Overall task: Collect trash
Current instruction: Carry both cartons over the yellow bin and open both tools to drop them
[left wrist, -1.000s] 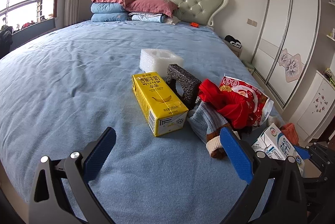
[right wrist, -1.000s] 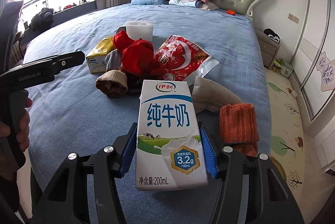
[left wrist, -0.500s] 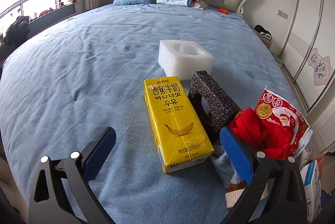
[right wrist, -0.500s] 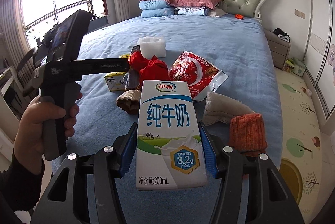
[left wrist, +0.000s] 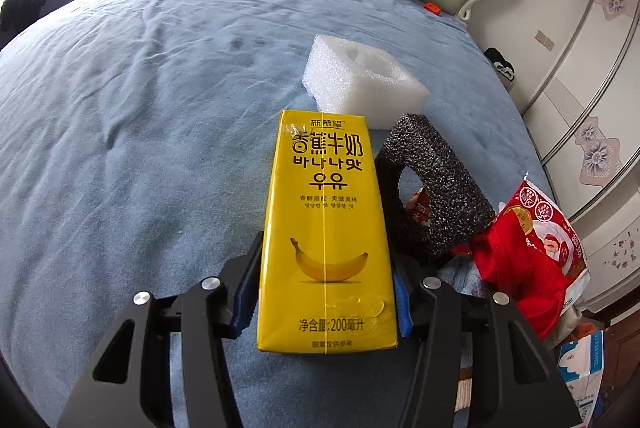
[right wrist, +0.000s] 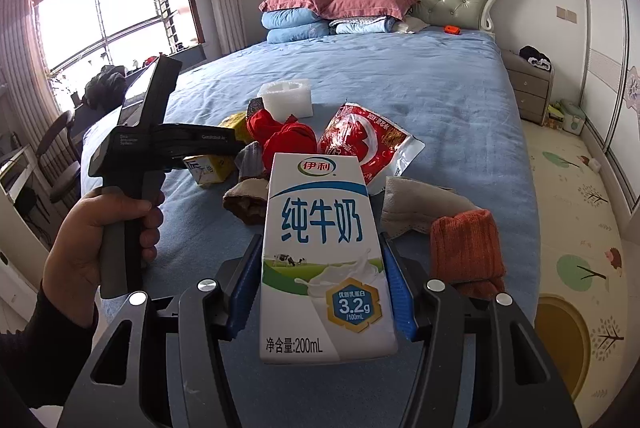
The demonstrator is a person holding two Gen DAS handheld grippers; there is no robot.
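Since earlier frame, my left gripper [left wrist: 326,292] came down over yellow banana-milk carton [left wrist: 326,228] on blue bed [left wrist: 120,148]; jaws closing, pads at both carton sides. My right gripper [right wrist: 320,292] unchanged, clamped on white milk carton [right wrist: 324,260]. White foam block [left wrist: 360,84] beyond.

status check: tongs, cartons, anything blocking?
Left tongs closing around yellow carton. Right tongs hold white carton. Black foam beside yellow carton, not blocking.
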